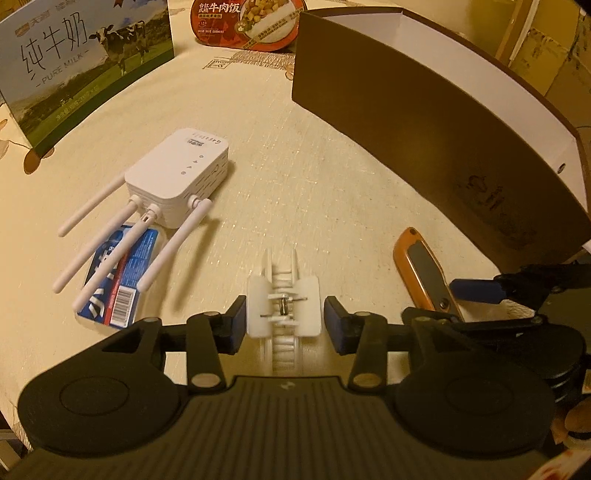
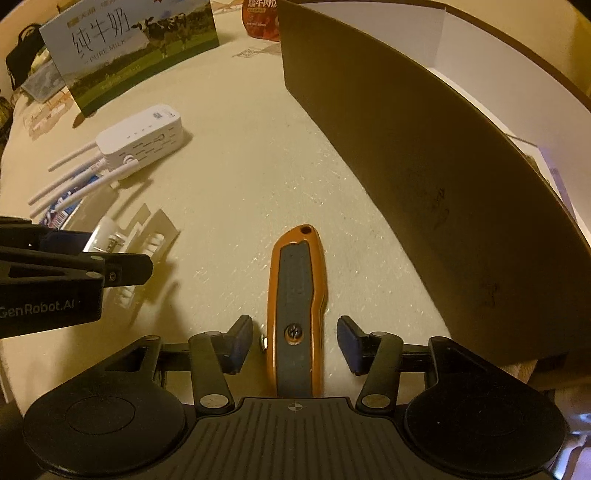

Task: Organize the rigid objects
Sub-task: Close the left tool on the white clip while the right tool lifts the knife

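Observation:
A white plastic clip [image 1: 283, 308] lies on the cloth between the open fingers of my left gripper [image 1: 284, 323]; the pads stand just off its sides. It also shows in the right wrist view [image 2: 140, 236]. An orange and grey utility knife [image 2: 295, 314] lies between the open fingers of my right gripper [image 2: 295, 341], with gaps on both sides. It also shows in the left wrist view [image 1: 424, 273]. A white router with antennas [image 1: 177, 177] lies at left, its antennas over a blue packet [image 1: 118, 280].
A large brown box with a white inside [image 1: 424, 122] stands open at the right, close to the knife. A milk carton box [image 1: 74, 62] and a red meal bowl [image 1: 247, 22] stand at the back. The cloth-covered table [image 1: 314, 192] lies between them.

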### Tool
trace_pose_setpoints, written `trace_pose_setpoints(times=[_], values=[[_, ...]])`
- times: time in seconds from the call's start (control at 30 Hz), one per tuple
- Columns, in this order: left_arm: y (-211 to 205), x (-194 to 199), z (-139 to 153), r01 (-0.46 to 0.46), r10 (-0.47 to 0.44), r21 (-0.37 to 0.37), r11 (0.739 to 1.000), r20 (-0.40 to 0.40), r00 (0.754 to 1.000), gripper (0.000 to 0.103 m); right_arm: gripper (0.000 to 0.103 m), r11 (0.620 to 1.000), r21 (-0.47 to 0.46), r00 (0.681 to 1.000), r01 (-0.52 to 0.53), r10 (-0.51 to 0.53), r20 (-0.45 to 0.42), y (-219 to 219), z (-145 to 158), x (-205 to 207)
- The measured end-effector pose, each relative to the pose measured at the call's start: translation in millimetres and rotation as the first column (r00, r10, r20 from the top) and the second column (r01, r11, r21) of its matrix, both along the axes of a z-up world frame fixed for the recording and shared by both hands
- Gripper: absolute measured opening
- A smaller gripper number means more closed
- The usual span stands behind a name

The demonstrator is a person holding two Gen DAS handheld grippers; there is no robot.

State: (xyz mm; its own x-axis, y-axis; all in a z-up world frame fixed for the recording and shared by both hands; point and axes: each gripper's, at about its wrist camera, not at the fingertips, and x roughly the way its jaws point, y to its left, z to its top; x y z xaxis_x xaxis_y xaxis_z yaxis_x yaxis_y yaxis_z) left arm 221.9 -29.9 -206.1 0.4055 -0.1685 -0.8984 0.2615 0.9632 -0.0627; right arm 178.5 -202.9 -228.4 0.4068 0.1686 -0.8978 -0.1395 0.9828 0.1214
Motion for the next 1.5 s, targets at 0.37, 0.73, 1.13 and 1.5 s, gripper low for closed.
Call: trace_pose_setpoints(times=[0.37,0.73,1.13,1.5], values=[[-5,1,0,0.003,-0.003,0.032,0.999,0.000,1.000,0.036,0.029,1.000,-0.005,1.000,-0.010,0.010,0.025,4,0,0],[-12,-2,14,0.020,-0.021,0.041,0.999,0.023,1.000,0.036,0.028,0.999,0.037,0.999,-0.012,0.010,0.044,-3,20,-8],[-22,-7,57,0.032,-0.033,0.019,0.999,0.078,0.996,0.036,0.028,0.994,0.105,0.991,0.001,-0.015,0.133,-16,72,-22],[-44,-4,103,0.068,-0.065,-0.011,0.998,0.161,0.985,0.036,0.028,0.988,0.148,0.968,0.036,-0.071,0.242,-35,126,-30]])
